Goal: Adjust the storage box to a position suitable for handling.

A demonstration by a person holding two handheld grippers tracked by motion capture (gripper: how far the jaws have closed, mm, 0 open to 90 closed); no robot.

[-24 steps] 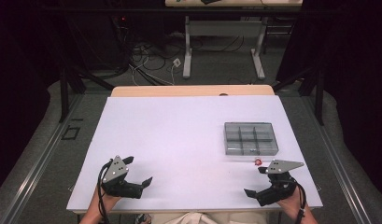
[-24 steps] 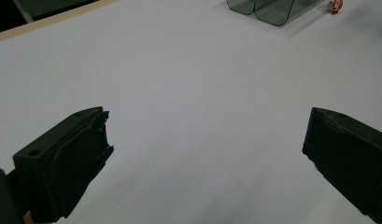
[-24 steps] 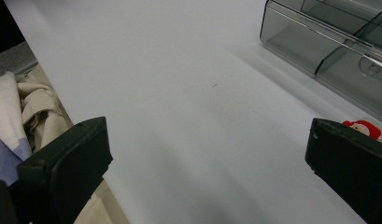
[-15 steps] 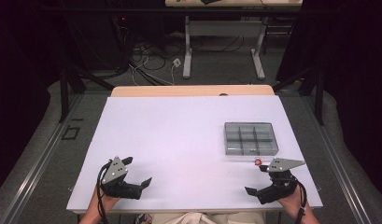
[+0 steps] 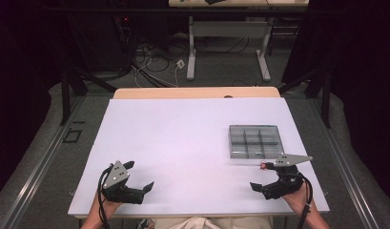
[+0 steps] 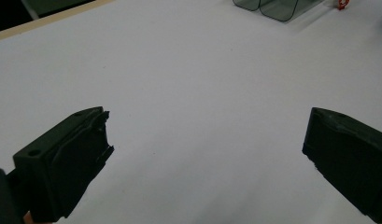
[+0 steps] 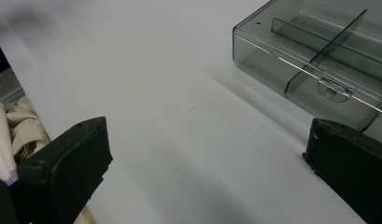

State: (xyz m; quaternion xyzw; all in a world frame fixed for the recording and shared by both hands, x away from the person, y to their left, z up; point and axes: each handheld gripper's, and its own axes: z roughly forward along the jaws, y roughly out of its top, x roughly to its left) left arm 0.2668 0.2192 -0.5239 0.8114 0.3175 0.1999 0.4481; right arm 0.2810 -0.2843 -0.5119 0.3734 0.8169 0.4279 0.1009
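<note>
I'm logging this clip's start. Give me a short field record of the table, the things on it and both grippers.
table: white top
box: clear grey compartment box, right half of table, looks empty
small red thing: just in front of box, by right gripper; kind unclear
left gripper: open, holds nothing, near front edge
right gripper: open, holds nothing, in front of box

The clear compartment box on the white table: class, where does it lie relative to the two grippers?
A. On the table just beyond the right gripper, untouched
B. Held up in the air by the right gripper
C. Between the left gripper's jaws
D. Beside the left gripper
A: the compartment box rests flat on the table just beyond the right gripper, whose jaws stand open and empty.
</note>
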